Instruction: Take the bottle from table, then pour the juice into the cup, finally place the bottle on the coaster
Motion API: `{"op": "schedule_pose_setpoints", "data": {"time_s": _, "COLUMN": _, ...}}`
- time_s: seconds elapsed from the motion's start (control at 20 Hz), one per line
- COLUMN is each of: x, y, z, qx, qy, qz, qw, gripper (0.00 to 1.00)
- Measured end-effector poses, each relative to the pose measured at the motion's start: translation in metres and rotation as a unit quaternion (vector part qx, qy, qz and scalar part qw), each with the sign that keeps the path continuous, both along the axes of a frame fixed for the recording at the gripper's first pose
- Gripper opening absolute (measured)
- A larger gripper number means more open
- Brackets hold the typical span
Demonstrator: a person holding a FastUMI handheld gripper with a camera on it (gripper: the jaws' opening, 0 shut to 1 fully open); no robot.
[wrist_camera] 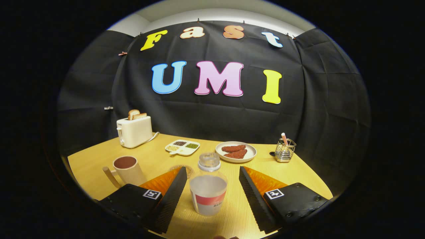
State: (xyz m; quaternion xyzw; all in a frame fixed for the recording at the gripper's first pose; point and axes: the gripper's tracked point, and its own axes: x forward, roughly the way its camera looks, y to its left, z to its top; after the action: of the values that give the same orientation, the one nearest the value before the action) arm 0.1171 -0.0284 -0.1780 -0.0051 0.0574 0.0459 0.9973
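Gripper (212, 186) spread wide over a light wooden table (298, 172), one finger (174, 196) to the left and the other to the right, neither touching anything. Standing upright between the fingers, a clear plastic bottle (208, 187) with a red-and-white label band low on its body and pale juice filling the lower part; clear gaps on both sides between bottle and fingers. Just beyond the left fingertip, partly hidden by it, a round patterned coaster (186, 170) lying flat on the table. Ahead and to the left of the left finger, a cream cup (127, 170) with a pale handle sticking out to its left and a dark reddish-brown inside. Farther ahead, past the bottle, a white divided tray (183, 147) holding small portions of seeds or beans in separate compartments. Beside that tray to the right, a white plate (236, 152) carrying two reddish-brown patties. Farther right, well apart from the plate, a small wire holder (285, 150) with a pale stick standing in it. At the far left, near the table's back edge, a cream toaster (134, 131) with two slices of toast (136, 114) poking out of the top. Behind everything, a black cloth wall (332, 99).
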Motion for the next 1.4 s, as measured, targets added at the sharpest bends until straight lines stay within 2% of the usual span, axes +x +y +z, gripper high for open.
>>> {"op": "schedule_pose_setpoints", "data": {"time_s": 0.65, "x": 0.019, "y": 0.004, "z": -0.042, "qx": 0.006, "qy": 0.026, "qz": 0.004, "qw": 1.0, "gripper": 0.97}}
{"op": "schedule_pose_setpoints", "data": {"time_s": 0.75, "x": 0.022, "y": 0.007, "z": -0.047, "qx": 0.0, "qy": 0.029, "qz": 0.01, "qw": 1.0, "gripper": 0.94}}
{"op": "schedule_pose_setpoints", "data": {"time_s": 0.9, "x": 0.021, "y": 0.012, "z": -0.051, "qx": -0.002, "qy": 0.037, "qz": 0.018, "qw": 0.999, "gripper": 0.81}}
{"op": "schedule_pose_setpoints", "data": {"time_s": 1.15, "x": 0.021, "y": 0.019, "z": -0.054, "qx": -0.014, "qy": 0.048, "qz": 0.04, "qw": 0.998, "gripper": 0.78}}
{"op": "schedule_pose_setpoints", "data": {"time_s": 1.4, "x": 0.021, "y": 0.029, "z": -0.048, "qx": -0.075, "qy": 0.072, "qz": 0.071, "qw": 0.992, "gripper": 0.7}}
